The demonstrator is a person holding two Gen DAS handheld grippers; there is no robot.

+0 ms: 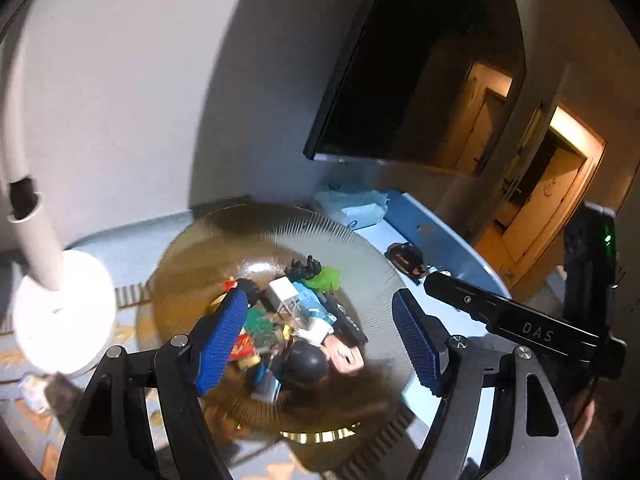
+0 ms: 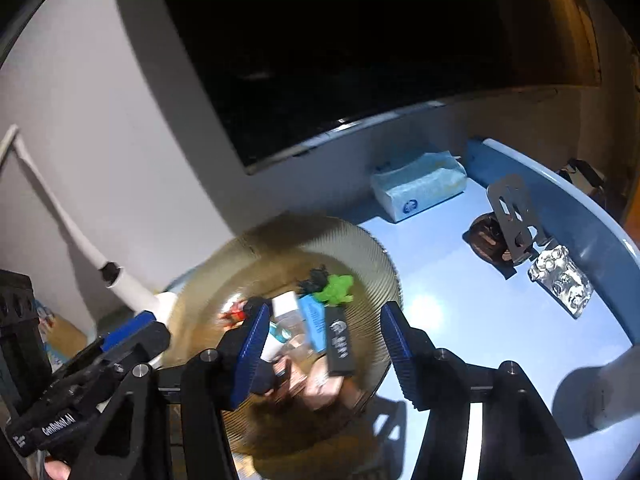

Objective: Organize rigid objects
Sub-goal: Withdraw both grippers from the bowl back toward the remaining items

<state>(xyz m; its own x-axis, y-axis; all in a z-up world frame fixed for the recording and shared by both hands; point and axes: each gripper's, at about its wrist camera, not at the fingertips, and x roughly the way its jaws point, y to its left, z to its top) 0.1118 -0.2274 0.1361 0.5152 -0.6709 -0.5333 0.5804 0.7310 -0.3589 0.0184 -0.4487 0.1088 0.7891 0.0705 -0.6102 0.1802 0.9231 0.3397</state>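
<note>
On the far left of the table, seen from the left wrist, a white lamp base (image 1: 64, 312) stands with its bent white stem (image 1: 24, 168) rising from it; just beside it is the ribbed amber glass plate (image 1: 192, 248), which rests on the light blue table (image 1: 452, 276) and holds a heap of small objects; among them are a white box (image 1: 282, 292), a green toy (image 1: 326, 278), a dark round ball (image 1: 306, 362) and a black flat bar (image 2: 340, 340); the left gripper (image 1: 320, 340) hangs over this heap with its blue pads apart, and nothing is pressed between them; the right gripper (image 2: 324, 354) is also over the plate, its jaws apart and empty; further right lie a pale blue tissue pack (image 2: 418, 184), a grey metal stand (image 2: 516, 216) and a foil blister pack (image 2: 560, 280), well apart from the plate.
</note>
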